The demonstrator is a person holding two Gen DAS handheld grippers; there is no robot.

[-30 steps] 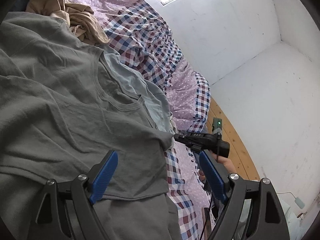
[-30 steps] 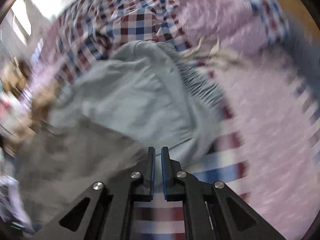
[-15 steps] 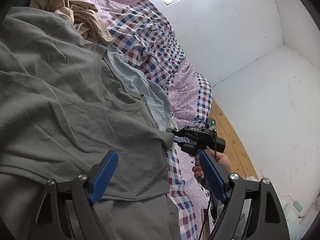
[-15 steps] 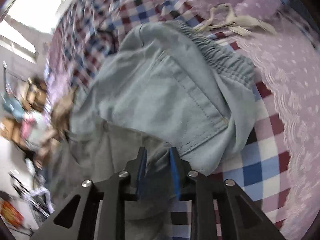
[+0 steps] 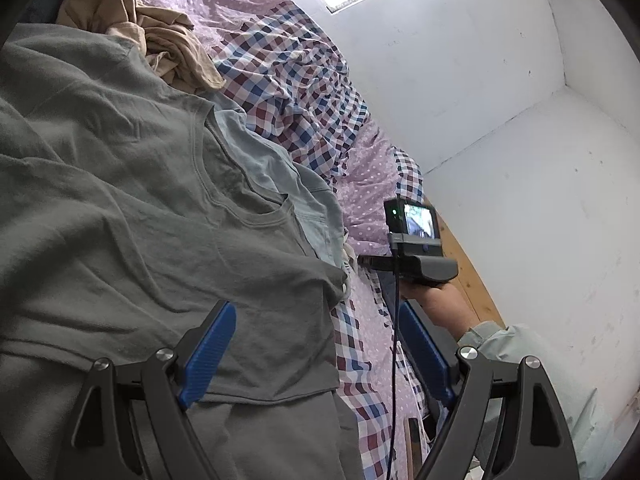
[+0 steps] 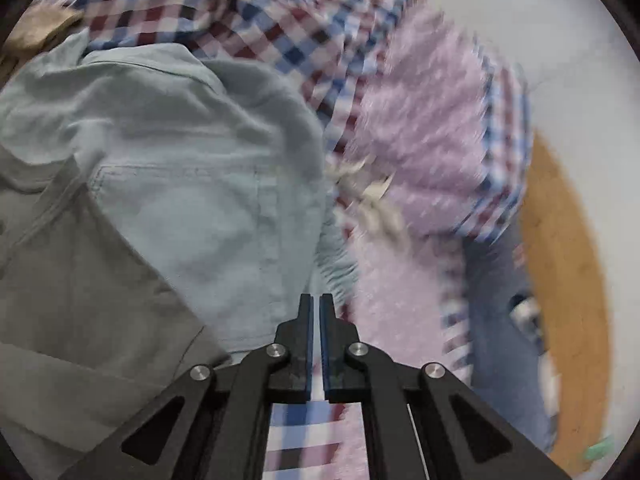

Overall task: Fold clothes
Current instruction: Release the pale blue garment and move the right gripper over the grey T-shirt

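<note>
Grey t-shirt (image 5: 132,216) lies spread flat on the bed, neckline toward the bed's far side, hem toward the near edge. Under its collar side a light blue garment (image 6: 180,184) with a stitched pocket and elastic waistband sticks out, partly covered by the shirt. Tan crumpled garment (image 5: 160,40) sits at the far end of the bed, just past the shirt's shoulder. Bedding is a checked and dotted purple cover (image 5: 288,76), rumpled. A pale drawstring (image 6: 372,200) lies on it beside the blue waistband; blurred.

Left gripper (image 5: 316,356) hovers over the shirt's hem area, blue pads wide apart, nothing between them. Right gripper (image 6: 316,312) is off the shirt's sleeve corner toward the bed's side edge, over the cover and just beside the blue garment. Its jaws have just been closing and now stand clenched together, empty, no cloth caught.

A hand (image 5: 432,292) and pale sleeve (image 5: 520,344) carry the right gripper. Wooden floor (image 5: 472,276) and white wall (image 5: 520,120) lie beyond the bed edge. Right view is motion-blurred; the far right side is hard to read. Shirt's left part is cut off by the frame.
</note>
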